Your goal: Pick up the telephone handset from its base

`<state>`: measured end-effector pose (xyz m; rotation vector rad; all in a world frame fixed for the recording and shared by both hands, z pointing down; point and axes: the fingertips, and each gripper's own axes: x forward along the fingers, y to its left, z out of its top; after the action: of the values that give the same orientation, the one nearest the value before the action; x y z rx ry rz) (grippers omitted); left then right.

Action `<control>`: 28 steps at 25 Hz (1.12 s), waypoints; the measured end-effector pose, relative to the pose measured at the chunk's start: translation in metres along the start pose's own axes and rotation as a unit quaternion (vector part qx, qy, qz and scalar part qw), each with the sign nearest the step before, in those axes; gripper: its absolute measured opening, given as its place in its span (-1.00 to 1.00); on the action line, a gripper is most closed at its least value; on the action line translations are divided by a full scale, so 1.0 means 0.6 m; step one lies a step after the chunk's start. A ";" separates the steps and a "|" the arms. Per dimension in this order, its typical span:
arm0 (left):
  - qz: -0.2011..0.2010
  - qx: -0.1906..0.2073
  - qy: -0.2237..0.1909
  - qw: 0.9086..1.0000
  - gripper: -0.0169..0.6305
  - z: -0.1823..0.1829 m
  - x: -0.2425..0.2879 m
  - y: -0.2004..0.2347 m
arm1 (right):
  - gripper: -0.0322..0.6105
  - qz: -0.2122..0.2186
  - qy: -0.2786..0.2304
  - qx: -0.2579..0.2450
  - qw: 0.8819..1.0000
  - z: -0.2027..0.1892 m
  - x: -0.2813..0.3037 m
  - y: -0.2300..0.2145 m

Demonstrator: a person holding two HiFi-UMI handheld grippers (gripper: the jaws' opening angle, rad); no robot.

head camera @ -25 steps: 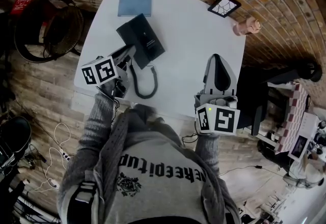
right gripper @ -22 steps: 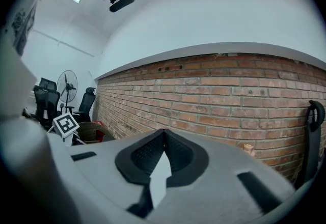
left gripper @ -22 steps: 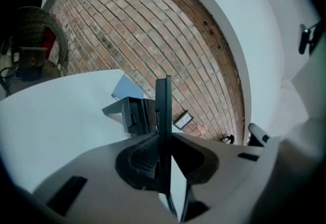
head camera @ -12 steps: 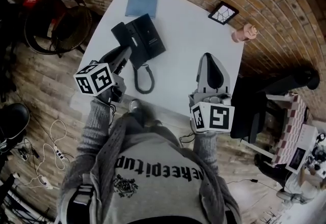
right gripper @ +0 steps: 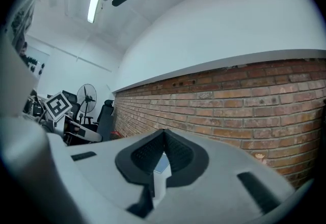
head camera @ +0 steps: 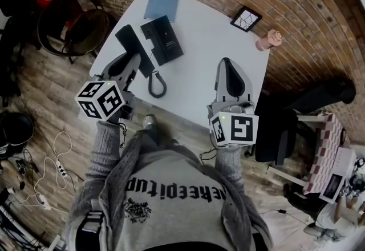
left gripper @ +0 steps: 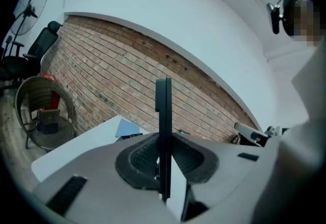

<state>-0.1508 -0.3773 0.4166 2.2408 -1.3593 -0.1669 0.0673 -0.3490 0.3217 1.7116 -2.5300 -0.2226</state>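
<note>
The black telephone handset [head camera: 126, 39] is off its base [head camera: 163, 40] and hangs left of it, above the white table [head camera: 199, 33]. My left gripper [head camera: 133, 58] is shut on the handset's lower part. In the left gripper view the handset [left gripper: 163, 101] shows edge-on as a thin black bar pinched between the pads of the left gripper [left gripper: 164, 135]. The coiled cord [head camera: 156, 83] loops from the handset over the table. My right gripper [head camera: 227, 63] hovers over the table's right half, shut and holding nothing; in its own view the right gripper [right gripper: 163, 132] has its tips meeting.
A blue notebook [head camera: 161, 4] lies at the table's far edge behind the base. A small picture frame [head camera: 246, 18] and a pink object [head camera: 268, 40] sit at the far right corner. A round wicker chair [head camera: 71, 30] stands left of the table, against the brick wall.
My left gripper has risen and drawn left with the handset, which has come off the base; the cord trails after it. The right gripper has shifted slightly.
</note>
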 end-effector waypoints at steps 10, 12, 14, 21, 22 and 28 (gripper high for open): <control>0.032 0.070 -0.048 0.996 -0.74 0.036 -0.090 -0.068 | -0.89 0.027 -0.024 0.002 0.999 0.030 -0.050 0.015; 0.036 0.080 -0.058 0.994 -0.73 0.041 -0.105 -0.083 | -0.89 0.033 -0.029 0.001 0.999 0.035 -0.061 0.019; 0.040 0.092 -0.066 0.993 -0.74 0.045 -0.120 -0.098 | -0.89 0.037 -0.032 -0.001 0.999 0.041 -0.073 0.022; 0.058 0.150 -0.082 0.984 -0.74 0.048 -0.165 -0.153 | -0.89 0.044 -0.043 -0.004 0.998 0.055 -0.119 0.026; 0.059 0.157 -0.085 0.982 -0.74 0.047 -0.171 -0.160 | -0.89 0.045 -0.044 -0.005 0.998 0.057 -0.127 0.027; 0.073 0.187 -0.101 0.974 -0.74 0.045 -0.205 -0.198 | -0.89 0.045 -0.050 -0.006 0.998 0.065 -0.167 0.026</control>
<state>-0.1266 -0.2377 0.3172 2.4667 -1.7850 -0.0949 0.0846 -0.2472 0.2874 1.6171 -2.6630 -0.3229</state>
